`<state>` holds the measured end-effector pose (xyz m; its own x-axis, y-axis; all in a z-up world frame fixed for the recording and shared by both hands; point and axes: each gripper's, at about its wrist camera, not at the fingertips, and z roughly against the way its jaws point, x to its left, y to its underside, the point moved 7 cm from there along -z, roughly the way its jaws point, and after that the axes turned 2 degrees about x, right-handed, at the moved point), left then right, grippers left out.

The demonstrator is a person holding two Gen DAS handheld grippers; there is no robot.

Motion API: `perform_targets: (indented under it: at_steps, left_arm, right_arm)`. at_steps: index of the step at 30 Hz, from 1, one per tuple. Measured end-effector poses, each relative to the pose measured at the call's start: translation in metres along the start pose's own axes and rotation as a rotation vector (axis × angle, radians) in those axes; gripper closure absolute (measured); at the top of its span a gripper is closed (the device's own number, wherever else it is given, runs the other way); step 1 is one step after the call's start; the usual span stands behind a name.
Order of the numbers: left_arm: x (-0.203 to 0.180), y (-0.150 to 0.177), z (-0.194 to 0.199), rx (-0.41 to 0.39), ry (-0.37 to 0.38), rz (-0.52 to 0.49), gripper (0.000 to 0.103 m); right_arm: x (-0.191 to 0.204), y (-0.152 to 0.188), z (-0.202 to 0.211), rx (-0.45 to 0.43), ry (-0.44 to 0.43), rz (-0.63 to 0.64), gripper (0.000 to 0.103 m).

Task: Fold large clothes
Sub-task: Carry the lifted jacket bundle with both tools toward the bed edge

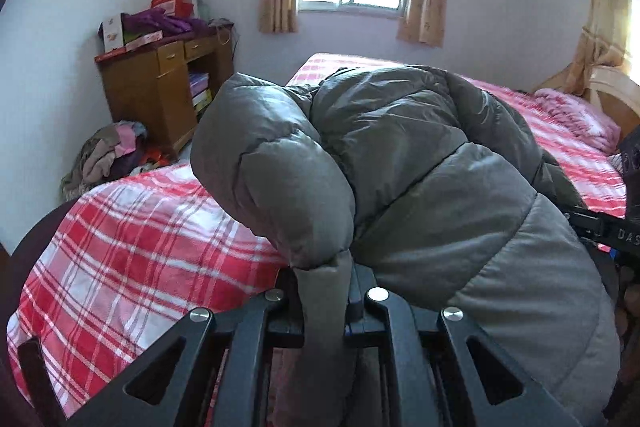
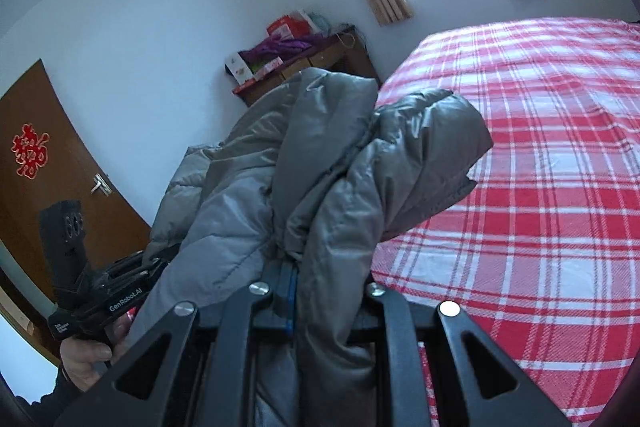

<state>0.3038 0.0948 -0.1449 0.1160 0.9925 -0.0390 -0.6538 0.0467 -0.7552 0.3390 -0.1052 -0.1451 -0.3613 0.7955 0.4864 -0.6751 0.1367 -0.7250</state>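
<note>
I see the puffy grey quilted jacket [image 1: 420,163] bunched and lifted over the plaid bed [image 1: 132,227], its fabric pinched between both my left claw [image 1: 326,301] and right claw [image 2: 316,291].

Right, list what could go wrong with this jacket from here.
1. Both grippers pinch only a thin edge of the grey puffer jacket: the left gripper and the right gripper could let the slick fabric slip out.
2. The jacket hangs bunched between them, so it may land crumpled on the red plaid bed.
3. A loose sleeve dangles and could fold under.
</note>
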Motion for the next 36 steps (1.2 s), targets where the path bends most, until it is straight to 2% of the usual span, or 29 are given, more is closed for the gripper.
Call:
perform_targets:
  at_steps: [5, 11, 16, 23, 26, 28, 31, 36]
  left_arm:
    - [0.008, 0.015, -0.016, 0.029, -0.024, 0.013, 0.090]
    - [0.012, 0.030, -0.030, 0.053, -0.073, -0.005, 0.079]
    - [0.017, 0.040, -0.038, 0.071, -0.094, 0.010, 0.064]
    - [0.022, 0.045, -0.043, 0.075, -0.115, 0.016, 0.058]
    - [0.024, 0.046, -0.045, 0.072, -0.144, 0.015, 0.047]
    - [0.027, 0.047, -0.046, 0.068, -0.164, 0.018, 0.035]
    - [0.033, 0.048, -0.049, 0.075, -0.168, 0.038, 0.025]
    - [0.039, 0.050, -0.054, 0.082, -0.171, 0.060, 0.016]
  right_arm:
    - [-0.013, 0.016, -0.019, 0.050, 0.033, -0.017, 0.085]
    - [-0.019, 0.027, -0.030, 0.090, 0.074, -0.003, 0.084]
    - [-0.021, 0.033, -0.036, 0.110, 0.099, 0.008, 0.084]
    - [-0.021, 0.038, -0.043, 0.125, 0.119, 0.018, 0.083]
    - [-0.021, 0.038, -0.047, 0.129, 0.125, 0.018, 0.083]
    - [-0.021, 0.038, -0.049, 0.132, 0.131, 0.017, 0.082]
    - [-0.024, 0.040, -0.053, 0.139, 0.149, 0.019, 0.079]
    - [-0.030, 0.044, -0.055, 0.147, 0.175, 0.012, 0.072]
